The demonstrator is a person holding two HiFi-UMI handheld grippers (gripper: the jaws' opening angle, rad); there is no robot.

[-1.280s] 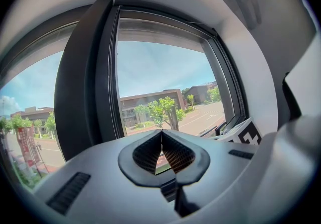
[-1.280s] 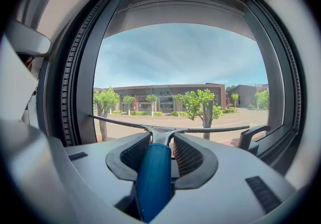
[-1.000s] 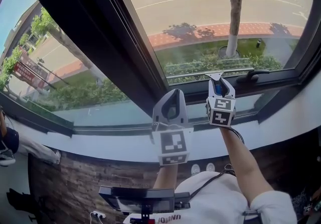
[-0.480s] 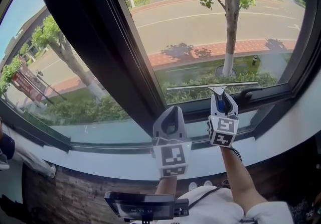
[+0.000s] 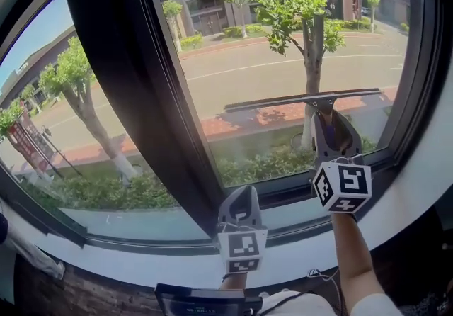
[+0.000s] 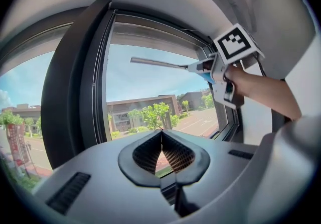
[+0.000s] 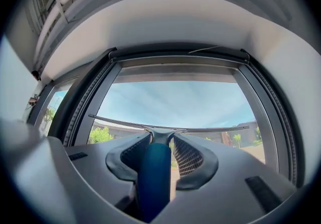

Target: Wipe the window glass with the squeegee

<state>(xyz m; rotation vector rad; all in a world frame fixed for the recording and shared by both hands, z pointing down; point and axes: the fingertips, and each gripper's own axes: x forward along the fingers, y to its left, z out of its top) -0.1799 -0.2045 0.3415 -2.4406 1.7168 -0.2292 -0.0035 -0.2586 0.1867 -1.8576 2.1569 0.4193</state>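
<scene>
The squeegee [image 5: 304, 99] has a long thin blade and a blue handle [image 7: 153, 178]. My right gripper [image 5: 331, 132] is shut on that handle and holds the blade level against the right window pane [image 5: 283, 45], about mid-height. In the right gripper view the blade [image 7: 125, 123] spans the glass under the sky. Lower down, in front of the sill, my left gripper [image 5: 241, 210] is shut with nothing in it. In the left gripper view its jaw tips [image 6: 161, 137] meet, and the squeegee [image 6: 160, 63] and right gripper [image 6: 228, 62] show up to the right.
A thick dark mullion [image 5: 141, 95] divides the right pane from the left pane [image 5: 56, 109]. The dark frame [image 5: 417, 59] bounds the pane on the right. A white sill [image 5: 141, 265] runs below, and a device with a screen [image 5: 205, 302] sits at the view's bottom.
My right gripper has carried the squeegee upward from near the bottom of the pane to about mid-height. The left gripper has stayed low by the sill.
</scene>
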